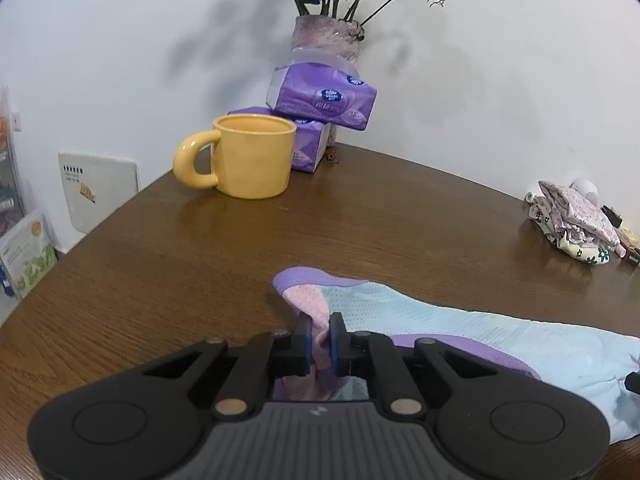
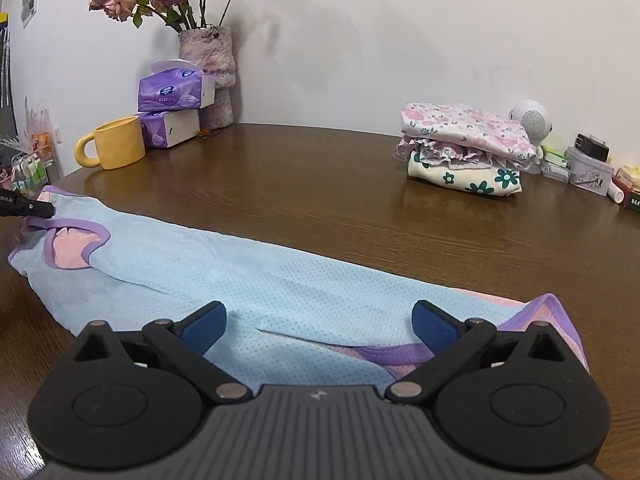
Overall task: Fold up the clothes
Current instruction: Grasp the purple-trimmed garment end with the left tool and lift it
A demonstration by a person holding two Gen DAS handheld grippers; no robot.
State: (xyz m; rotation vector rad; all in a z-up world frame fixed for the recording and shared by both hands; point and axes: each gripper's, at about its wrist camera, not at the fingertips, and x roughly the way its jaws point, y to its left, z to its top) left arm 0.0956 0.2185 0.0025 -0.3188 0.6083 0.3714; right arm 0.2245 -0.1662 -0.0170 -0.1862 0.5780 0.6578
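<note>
A light blue mesh garment (image 2: 280, 280) with purple trim and pink lining lies folded lengthwise on the brown table (image 2: 320, 168). My left gripper (image 1: 320, 340) is shut on its pink and purple edge at one end; it also shows at the far left of the right wrist view (image 2: 40, 209). The garment stretches to the right in the left wrist view (image 1: 480, 332). My right gripper (image 2: 320, 326) is open, its blue pads (image 2: 206, 326) spread just above the garment's other end, near the purple hem.
A yellow mug (image 1: 248, 156), two purple tissue packs (image 1: 324, 98) and a vase of flowers (image 1: 326, 34) stand at the back by the wall. A pile of folded floral clothes (image 2: 464, 152), a white speaker (image 2: 534, 118) and small boxes sit at the right.
</note>
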